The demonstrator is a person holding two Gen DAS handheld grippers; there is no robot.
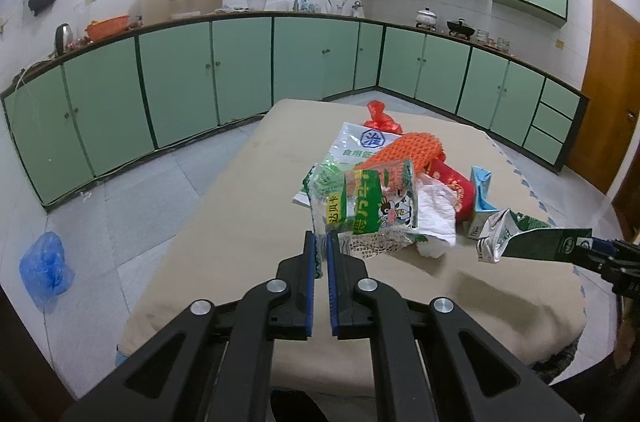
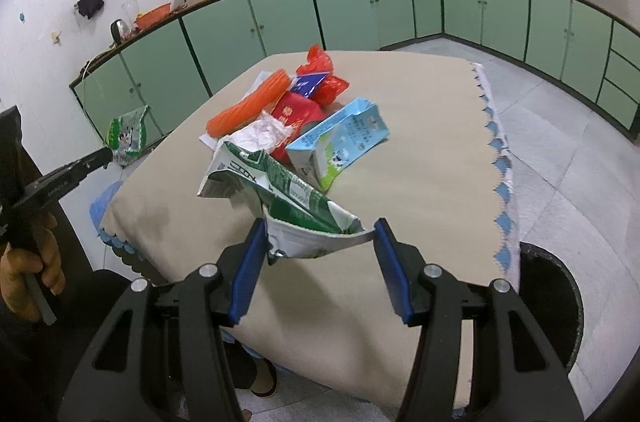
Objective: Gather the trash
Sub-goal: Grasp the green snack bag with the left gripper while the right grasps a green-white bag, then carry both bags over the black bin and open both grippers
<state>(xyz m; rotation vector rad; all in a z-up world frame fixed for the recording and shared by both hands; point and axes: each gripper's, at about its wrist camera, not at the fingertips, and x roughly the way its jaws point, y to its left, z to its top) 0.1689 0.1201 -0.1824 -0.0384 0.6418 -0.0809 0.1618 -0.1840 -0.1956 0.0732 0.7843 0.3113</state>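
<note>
A pile of trash lies on the beige table point(image 1: 224, 222): an orange foam net point(image 1: 404, 150), a red packet point(image 1: 452, 182), crumpled white paper point(image 1: 436, 210), a white printed bag point(image 1: 360, 142), a red plastic bag point(image 1: 380, 118) and a blue milk carton point(image 2: 340, 138). My left gripper point(image 1: 323, 238) is shut on a clear green snack wrapper point(image 1: 372, 202), held above the table; it also shows in the right wrist view point(image 2: 127, 136). My right gripper point(image 2: 320, 234) holds a crushed green and white carton point(image 2: 280, 190) between its wide-set fingers.
A dark round bin point(image 2: 552, 302) stands on the floor right of the table. A blue plastic bag point(image 1: 46, 266) lies on the floor at left. Green cabinets point(image 1: 240, 70) line the walls. A brown door point(image 1: 608, 94) is at far right.
</note>
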